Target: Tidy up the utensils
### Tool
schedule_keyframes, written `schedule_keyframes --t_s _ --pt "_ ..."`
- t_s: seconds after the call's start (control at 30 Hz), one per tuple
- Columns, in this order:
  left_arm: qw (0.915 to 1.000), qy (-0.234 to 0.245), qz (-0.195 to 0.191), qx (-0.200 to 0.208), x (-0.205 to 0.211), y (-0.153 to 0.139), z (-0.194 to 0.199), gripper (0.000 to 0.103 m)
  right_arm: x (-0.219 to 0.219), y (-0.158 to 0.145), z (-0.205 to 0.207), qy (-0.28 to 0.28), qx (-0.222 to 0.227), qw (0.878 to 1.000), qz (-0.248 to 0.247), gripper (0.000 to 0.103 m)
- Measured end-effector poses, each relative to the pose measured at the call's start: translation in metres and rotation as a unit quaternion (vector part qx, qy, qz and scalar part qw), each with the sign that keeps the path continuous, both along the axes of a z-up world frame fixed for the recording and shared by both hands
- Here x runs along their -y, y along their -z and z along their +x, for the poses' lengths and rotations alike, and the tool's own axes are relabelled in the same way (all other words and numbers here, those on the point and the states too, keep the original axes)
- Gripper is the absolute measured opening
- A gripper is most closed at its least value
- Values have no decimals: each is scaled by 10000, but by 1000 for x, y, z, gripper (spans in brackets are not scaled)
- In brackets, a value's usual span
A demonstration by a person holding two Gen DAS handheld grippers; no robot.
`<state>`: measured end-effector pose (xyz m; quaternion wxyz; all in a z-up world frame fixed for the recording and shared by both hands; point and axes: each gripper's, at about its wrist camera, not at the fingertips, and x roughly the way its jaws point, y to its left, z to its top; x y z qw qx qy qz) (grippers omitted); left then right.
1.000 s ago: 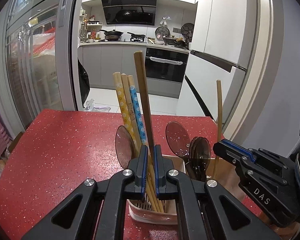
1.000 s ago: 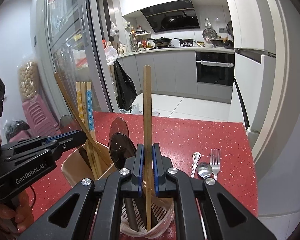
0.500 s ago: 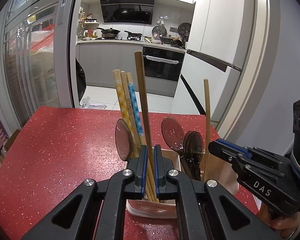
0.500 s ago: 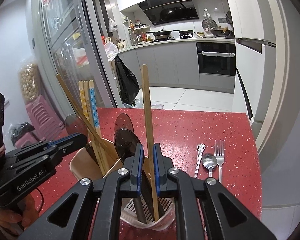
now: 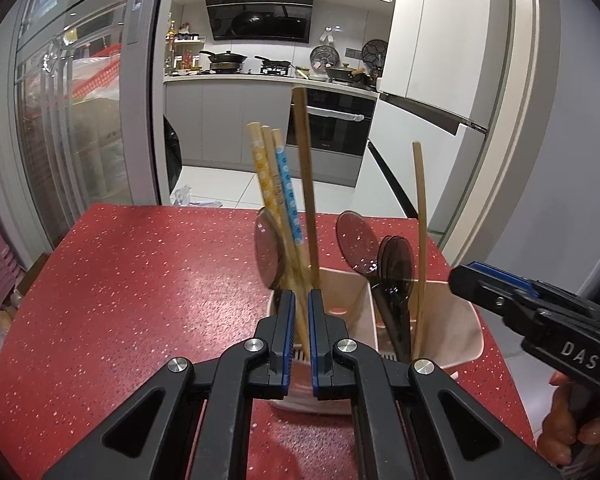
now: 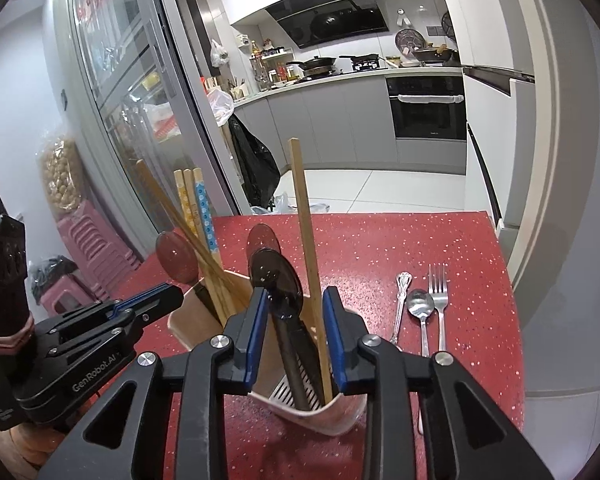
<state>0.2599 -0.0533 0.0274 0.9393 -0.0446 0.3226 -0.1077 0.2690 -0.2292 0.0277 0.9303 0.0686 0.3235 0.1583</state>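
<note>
A pink two-part utensil holder (image 5: 456,322) (image 6: 198,326) stands on the red table. My left gripper (image 5: 299,300) is shut on a brown chopstick (image 5: 306,200) that leans in the left part with several patterned chopsticks (image 5: 278,184) and a dark spoon (image 5: 269,252). My right gripper (image 6: 294,300) is open above the right part; a wooden chopstick (image 6: 306,236) (image 5: 419,220) stands loose between its fingers beside dark spoons (image 6: 274,274).
A metal fork (image 6: 439,300), a metal spoon (image 6: 420,306) and an ornate metal handle (image 6: 401,300) lie on the red table (image 6: 380,240) right of the holder. The table's far edge meets a kitchen doorway. Pink stools (image 6: 96,252) stand at the left.
My right gripper has opened and let go of the wooden chopstick, which now stands in the holder. The left gripper stays shut on the brown chopstick.
</note>
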Motion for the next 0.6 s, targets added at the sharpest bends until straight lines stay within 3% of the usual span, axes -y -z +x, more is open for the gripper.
schedule_keyframes --t_s 0.6 --pt "9997 28 175 -185 -18 6 -40 31 -6 0 -40 257 -471 9986 -13 37"
